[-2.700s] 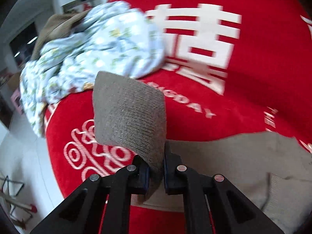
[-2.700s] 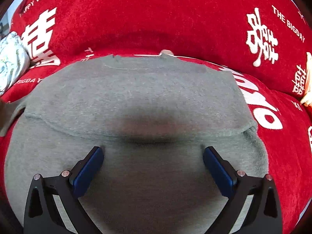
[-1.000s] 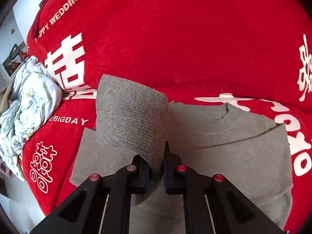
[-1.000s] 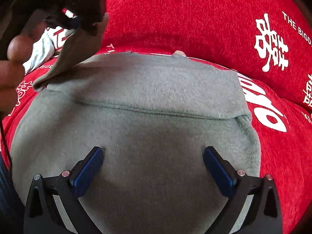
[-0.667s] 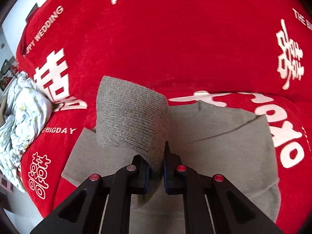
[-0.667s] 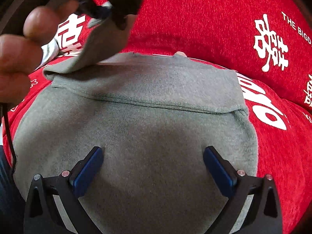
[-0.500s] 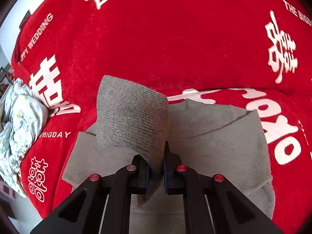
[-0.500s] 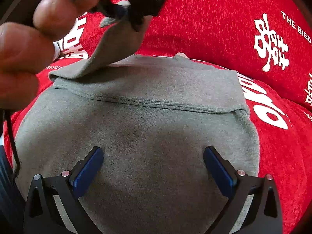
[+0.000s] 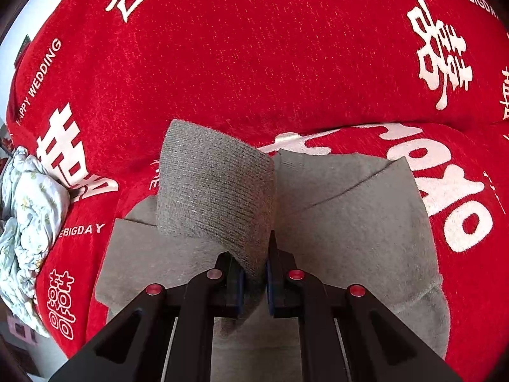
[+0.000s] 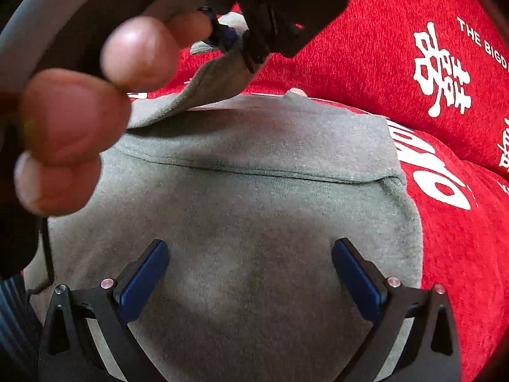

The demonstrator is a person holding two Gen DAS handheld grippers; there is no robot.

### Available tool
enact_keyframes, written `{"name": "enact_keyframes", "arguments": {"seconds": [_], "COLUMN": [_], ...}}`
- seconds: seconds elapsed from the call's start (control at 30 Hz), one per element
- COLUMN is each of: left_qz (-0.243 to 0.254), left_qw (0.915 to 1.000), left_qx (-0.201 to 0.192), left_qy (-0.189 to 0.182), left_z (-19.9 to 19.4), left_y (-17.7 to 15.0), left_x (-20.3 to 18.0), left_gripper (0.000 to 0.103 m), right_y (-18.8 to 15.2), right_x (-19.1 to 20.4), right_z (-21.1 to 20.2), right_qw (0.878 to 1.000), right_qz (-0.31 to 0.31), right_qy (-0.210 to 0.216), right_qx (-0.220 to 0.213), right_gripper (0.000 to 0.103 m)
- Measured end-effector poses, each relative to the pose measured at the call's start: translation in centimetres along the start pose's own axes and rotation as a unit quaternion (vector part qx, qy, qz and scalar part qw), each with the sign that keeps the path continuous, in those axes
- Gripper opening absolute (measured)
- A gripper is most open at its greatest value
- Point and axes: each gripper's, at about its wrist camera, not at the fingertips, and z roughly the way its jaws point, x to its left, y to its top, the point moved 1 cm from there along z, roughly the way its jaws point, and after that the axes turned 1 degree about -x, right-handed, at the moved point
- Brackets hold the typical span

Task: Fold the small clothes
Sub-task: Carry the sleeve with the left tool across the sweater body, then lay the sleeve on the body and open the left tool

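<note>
A grey knit sweater point(image 10: 261, 210) lies flat on the red cover, its right sleeve folded across the chest. My left gripper point(image 9: 255, 273) is shut on the ribbed cuff of the left sleeve point(image 9: 216, 191) and holds it raised over the sweater's body point(image 9: 356, 222). In the right wrist view the left gripper point(image 10: 237, 43) shows at the top, carried by a hand point(image 10: 79, 117), with the sleeve point(image 10: 203, 86) hanging from it. My right gripper point(image 10: 251, 273) stands open low over the sweater's lower half, nothing between its blue pads point(image 10: 143, 277).
The red plush cover point(image 9: 270, 63) with white lettering spreads all around the sweater. A crumpled pale floral garment point(image 9: 28, 216) lies at its left edge, where the cover drops to the floor. A dark cable point(image 10: 47, 254) hangs by the hand.
My left gripper has carried the sleeve cuff rightward across the sweater, and the hand now looms larger in the right wrist view. The right gripper has stayed put, open.
</note>
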Motion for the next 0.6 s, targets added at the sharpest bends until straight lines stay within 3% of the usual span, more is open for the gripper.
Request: {"name": "enact_keyframes", "arguments": {"seconds": [0.37, 0.47, 0.6], "left_qz": [0.018, 0.025, 0.032], "left_qw": [0.9996, 0.9989, 0.9953], "left_qx": [0.013, 0.018, 0.029], "left_qy": [-0.018, -0.034, -0.087], "left_z": [1.2, 1.6, 2.2], "left_y": [-0.4, -0.4, -0.5], "left_x": [-3.0, -4.0, -4.8], "left_gripper": [0.011, 0.011, 0.012], "right_y": [-2.1, -2.1, -2.4], "right_x": [-0.4, -0.4, -0.3], "right_z": [-1.4, -1.4, -1.5], "right_qw": [1.000, 1.000, 1.000], "right_qz": [-0.015, -0.014, -0.014], "right_qy": [-0.008, -0.006, -0.005], "right_qx": [-0.012, -0.016, -0.021], "right_gripper": [0.103, 0.103, 0.103]}}
